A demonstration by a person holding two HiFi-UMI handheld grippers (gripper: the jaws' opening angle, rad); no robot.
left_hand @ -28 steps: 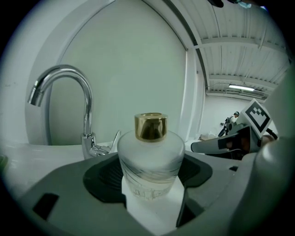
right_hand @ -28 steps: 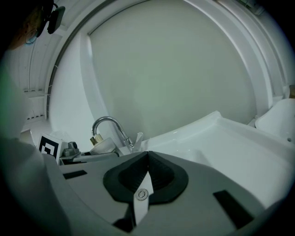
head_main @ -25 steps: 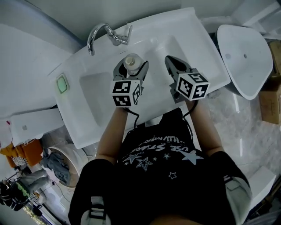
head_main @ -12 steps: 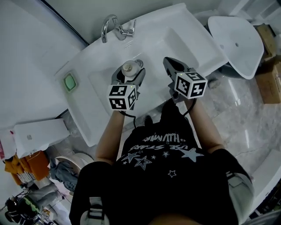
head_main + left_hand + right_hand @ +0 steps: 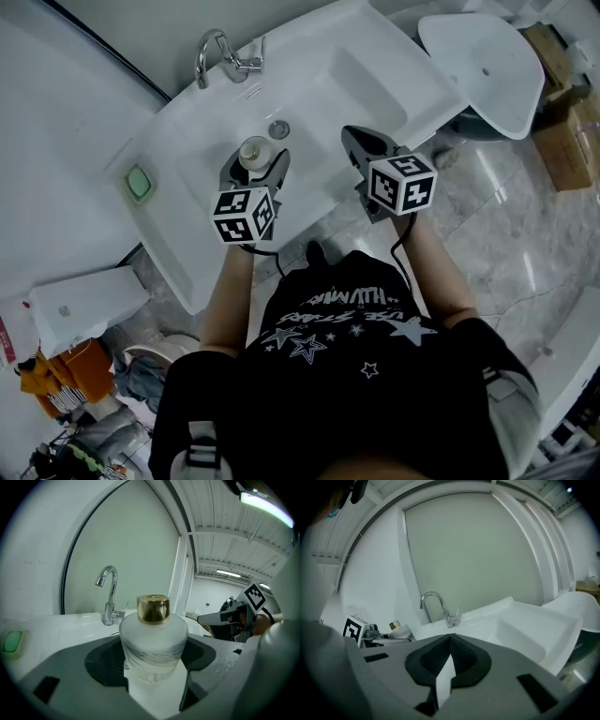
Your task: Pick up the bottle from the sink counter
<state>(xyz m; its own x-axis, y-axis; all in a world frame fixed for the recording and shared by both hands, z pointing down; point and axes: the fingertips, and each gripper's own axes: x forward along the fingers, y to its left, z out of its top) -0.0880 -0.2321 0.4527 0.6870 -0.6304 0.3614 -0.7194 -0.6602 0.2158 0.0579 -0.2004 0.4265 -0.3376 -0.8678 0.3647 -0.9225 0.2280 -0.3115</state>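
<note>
White sink [image 5: 375,84] below, left tongs [image 5: 255,159] gripping frosted bottle [image 5: 153,637], base hidden, right tongs [image 5: 359,141] closed

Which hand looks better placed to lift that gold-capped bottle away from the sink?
Left. The left gripper has its jaws closed on the bottle at the sink. The right gripper is beside it, jaws together and empty.
</note>
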